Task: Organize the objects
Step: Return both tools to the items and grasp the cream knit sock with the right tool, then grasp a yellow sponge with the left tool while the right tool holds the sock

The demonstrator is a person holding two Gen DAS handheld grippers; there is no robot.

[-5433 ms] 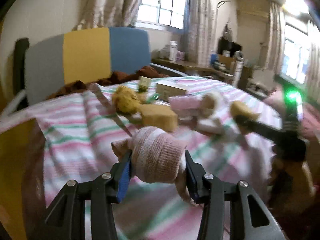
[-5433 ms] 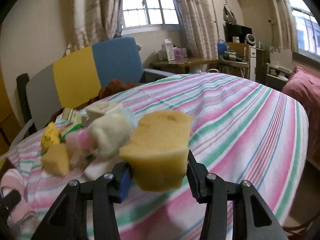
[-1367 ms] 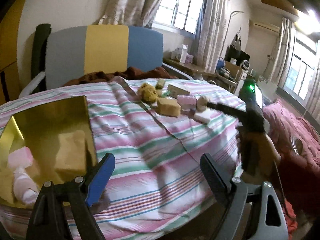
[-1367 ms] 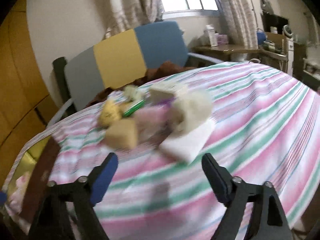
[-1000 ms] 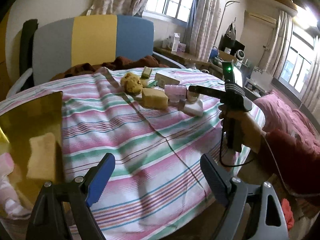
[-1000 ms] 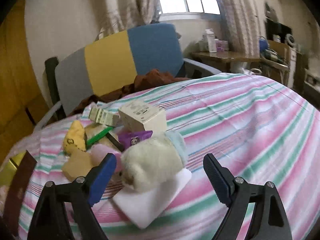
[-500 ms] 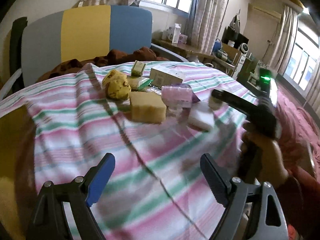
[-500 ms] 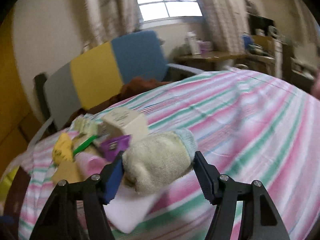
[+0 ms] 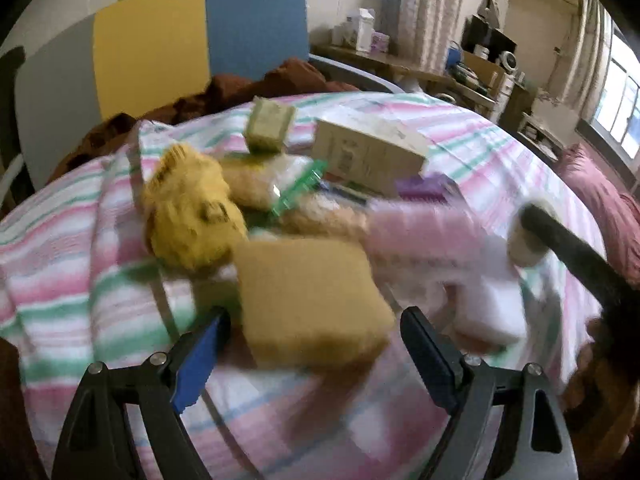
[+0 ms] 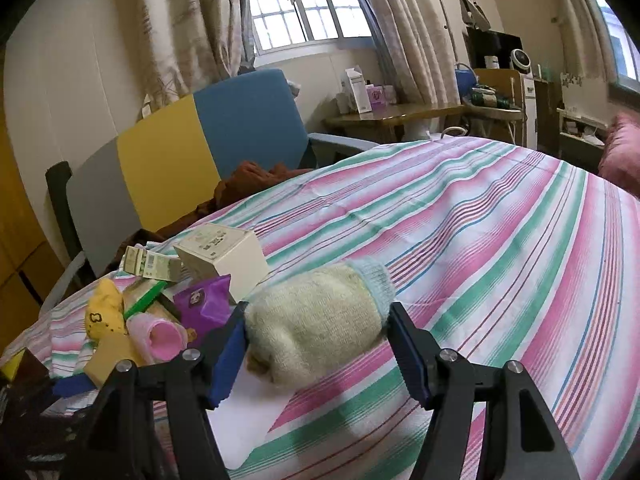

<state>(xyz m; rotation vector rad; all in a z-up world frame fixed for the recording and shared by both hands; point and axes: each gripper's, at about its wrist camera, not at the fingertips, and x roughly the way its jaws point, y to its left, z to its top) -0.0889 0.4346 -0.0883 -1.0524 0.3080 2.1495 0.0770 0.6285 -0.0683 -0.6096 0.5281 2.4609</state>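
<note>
A pile of things lies on the striped bedspread (image 10: 500,240). My left gripper (image 9: 314,316) straddles a tan sponge (image 9: 308,300); its jaws are closing, with small gaps still showing beside both pads. Behind the sponge lie a yellow plush sock (image 9: 188,220), a pink sock (image 9: 424,236), a green stick (image 9: 300,192), a purple packet (image 9: 424,186) and a beige box (image 9: 368,152). My right gripper (image 10: 318,308) is shut on a cream knitted sock (image 10: 320,324), which rests on a white pad (image 10: 248,412).
A grey, yellow and blue chair (image 10: 180,156) with a brown cloth stands behind the bed. A small green carton (image 9: 270,124) lies at the pile's far side. A desk (image 10: 400,114) with clutter and a pink pillow (image 10: 624,148) are at the right.
My left gripper swept from the yellow bin side across the bed to the pile and now straddles the tan sponge. My right gripper closed on the cream sock and stays there.
</note>
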